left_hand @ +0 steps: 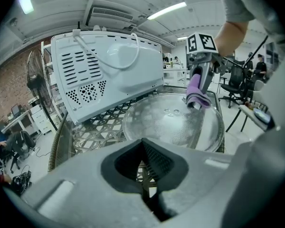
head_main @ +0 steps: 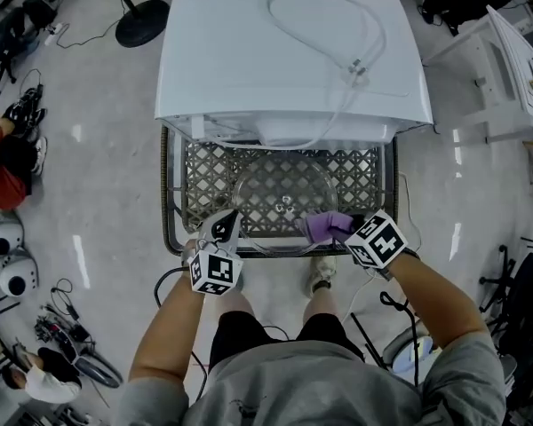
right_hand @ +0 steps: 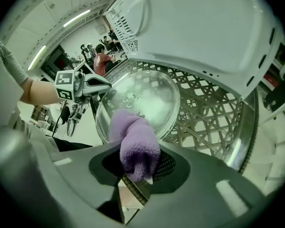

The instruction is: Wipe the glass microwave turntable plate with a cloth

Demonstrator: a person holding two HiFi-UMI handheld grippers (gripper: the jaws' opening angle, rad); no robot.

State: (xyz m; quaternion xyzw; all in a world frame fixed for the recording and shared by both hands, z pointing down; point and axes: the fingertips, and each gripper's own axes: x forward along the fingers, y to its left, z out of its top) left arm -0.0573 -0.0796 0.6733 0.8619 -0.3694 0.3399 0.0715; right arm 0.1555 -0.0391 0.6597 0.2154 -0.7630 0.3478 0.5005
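The clear glass turntable plate (head_main: 280,204) lies flat on a lattice table top (head_main: 204,180), just in front of a white microwave (head_main: 284,51). My right gripper (head_main: 333,227) is shut on a purple cloth (head_main: 320,227) and holds it at the plate's near right rim. In the right gripper view the cloth (right_hand: 133,137) bulges out of the jaws above the plate (right_hand: 142,99). My left gripper (head_main: 224,226) is shut, its tips at the plate's near left rim. Whether it pinches the rim is unclear. In the left gripper view the plate (left_hand: 173,120) lies beyond the closed jaws.
The microwave's white cable (head_main: 338,34) lies coiled on its top. The table's rounded metal rim (head_main: 166,185) frames the lattice. A fan base (head_main: 142,20) stands on the floor at the far left, chairs and gear at both sides. The person's legs are below the table's near edge.
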